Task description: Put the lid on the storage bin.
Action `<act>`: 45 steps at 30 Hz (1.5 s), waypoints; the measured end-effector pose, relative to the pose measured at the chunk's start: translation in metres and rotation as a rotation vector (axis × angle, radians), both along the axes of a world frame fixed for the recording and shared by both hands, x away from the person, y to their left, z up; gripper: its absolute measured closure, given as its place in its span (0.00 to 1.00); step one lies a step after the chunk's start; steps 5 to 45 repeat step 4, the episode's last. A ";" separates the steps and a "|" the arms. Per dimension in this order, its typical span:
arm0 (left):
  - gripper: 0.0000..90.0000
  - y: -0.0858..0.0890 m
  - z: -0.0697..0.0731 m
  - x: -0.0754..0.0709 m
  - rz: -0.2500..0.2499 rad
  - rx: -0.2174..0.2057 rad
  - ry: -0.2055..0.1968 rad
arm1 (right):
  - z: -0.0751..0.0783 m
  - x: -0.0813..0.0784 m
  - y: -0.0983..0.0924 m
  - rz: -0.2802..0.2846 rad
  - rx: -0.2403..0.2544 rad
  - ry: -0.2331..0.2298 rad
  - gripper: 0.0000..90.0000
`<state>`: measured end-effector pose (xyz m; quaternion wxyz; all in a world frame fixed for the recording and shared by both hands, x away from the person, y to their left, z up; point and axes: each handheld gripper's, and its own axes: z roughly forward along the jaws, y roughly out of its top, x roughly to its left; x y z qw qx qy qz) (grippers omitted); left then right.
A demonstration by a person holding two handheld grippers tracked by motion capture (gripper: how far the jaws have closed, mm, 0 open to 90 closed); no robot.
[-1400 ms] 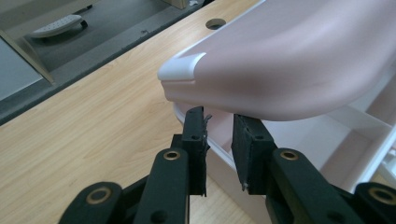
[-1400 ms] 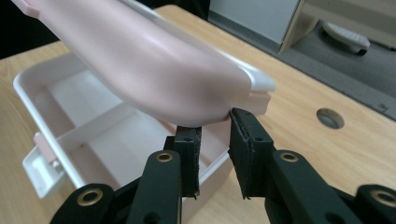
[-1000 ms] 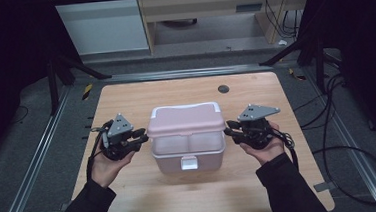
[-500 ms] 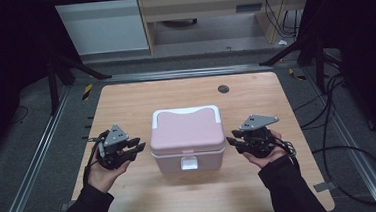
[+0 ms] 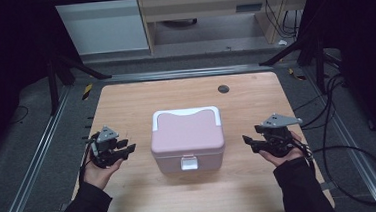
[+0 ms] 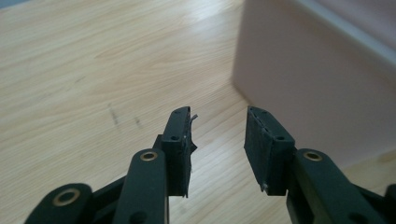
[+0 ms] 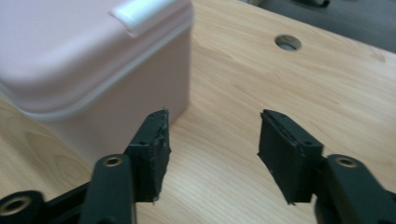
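Observation:
A pink box (image 5: 187, 138) with a white-edged lid and a white front latch (image 5: 188, 163) stands closed at the middle of the wooden table (image 5: 185, 93). My left gripper (image 5: 128, 148) rests to the left of the box, apart from it, open and empty. In the left gripper view the left gripper (image 6: 218, 135) has the pink box (image 6: 322, 84) wall just ahead on the right. My right gripper (image 5: 248, 142) is to the right of the box, open and empty. In the right gripper view the right gripper (image 7: 212, 140) has the pink box (image 7: 84, 60) ahead on the left.
A round cable hole (image 5: 223, 88) sits in the table's far right part, also the cable hole (image 7: 288, 42) ahead of the right gripper. Metal rails (image 5: 39, 156) run along both table sides. Cables (image 5: 349, 145) lie on the floor at right. Cabinets (image 5: 105, 26) stand beyond the table.
The box stood with its lid up and inside showing a second ago; the lid is down now. Both grippers have drawn outward and toward the near edge, away from the box.

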<state>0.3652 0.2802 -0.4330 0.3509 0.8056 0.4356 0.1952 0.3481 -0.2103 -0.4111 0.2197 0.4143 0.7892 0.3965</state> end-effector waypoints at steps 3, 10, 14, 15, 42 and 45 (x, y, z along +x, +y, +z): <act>0.64 0.007 -0.010 0.005 0.030 0.026 0.022 | -0.006 0.001 -0.011 -0.036 0.000 0.012 0.39; 0.63 0.009 -0.014 0.007 0.042 0.040 0.028 | -0.008 0.002 -0.015 -0.049 0.001 0.014 0.36; 0.63 0.009 -0.014 0.007 0.042 0.040 0.028 | -0.008 0.002 -0.015 -0.049 0.001 0.014 0.36; 0.63 0.009 -0.014 0.007 0.042 0.040 0.028 | -0.008 0.002 -0.015 -0.049 0.001 0.014 0.36; 0.63 0.009 -0.014 0.007 0.042 0.040 0.028 | -0.008 0.002 -0.015 -0.049 0.001 0.014 0.36; 0.63 0.009 -0.014 0.007 0.042 0.040 0.028 | -0.008 0.002 -0.015 -0.049 0.001 0.014 0.36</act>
